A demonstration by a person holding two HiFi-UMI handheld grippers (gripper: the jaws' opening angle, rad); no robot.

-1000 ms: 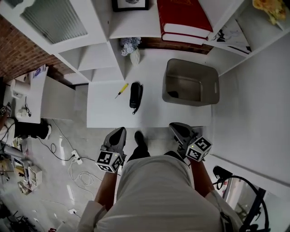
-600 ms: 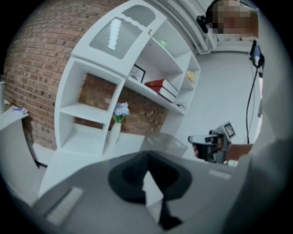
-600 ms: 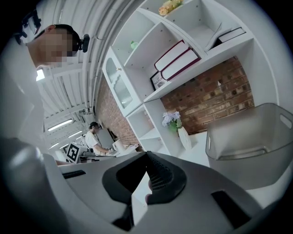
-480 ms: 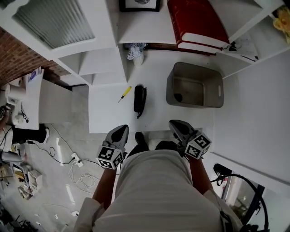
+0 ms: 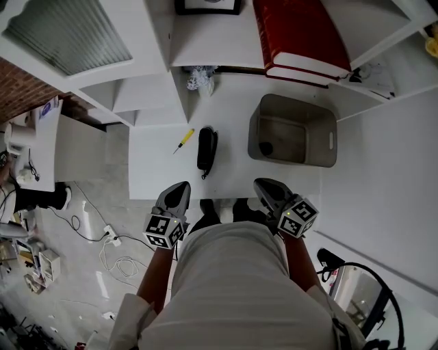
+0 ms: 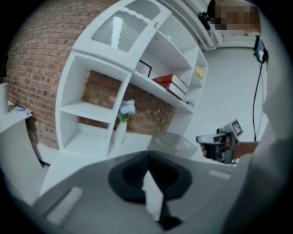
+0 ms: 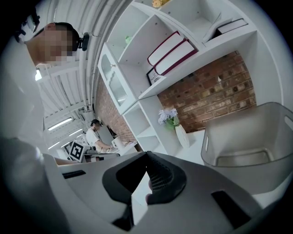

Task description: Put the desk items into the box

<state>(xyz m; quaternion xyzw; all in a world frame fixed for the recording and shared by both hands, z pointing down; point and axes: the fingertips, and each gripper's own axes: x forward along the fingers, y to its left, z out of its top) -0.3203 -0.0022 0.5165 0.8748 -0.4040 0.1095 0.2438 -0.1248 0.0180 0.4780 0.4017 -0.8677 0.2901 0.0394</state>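
On the white desk (image 5: 157, 174) lie a yellow-handled screwdriver (image 5: 183, 140) and a black handset-shaped item (image 5: 207, 148). To their right stands the grey open box (image 5: 327, 137), with one small dark thing (image 5: 266, 147) on its floor. My left gripper (image 5: 182, 186) hovers at the desk's near edge, below the black item, shut and empty. My right gripper (image 5: 261, 183) is at the same edge below the box, also shut on nothing. In the left gripper view the jaws (image 6: 147, 157) meet, with the box (image 6: 171, 141) ahead. The right gripper view shows closed jaws (image 7: 147, 155) and the box (image 7: 256, 137) close on the right.
White shelving rises behind the desk with red books (image 5: 301, 34), a framed picture (image 5: 209, 5) and a vase of flowers (image 5: 200, 78). A side table (image 5: 34, 143) with clutter is at the left. Cables and a power strip (image 5: 109, 236) lie on the floor.
Both grippers have edged forward to the desk's near edge, still shut. The screwdriver, black item and box lie where they were.
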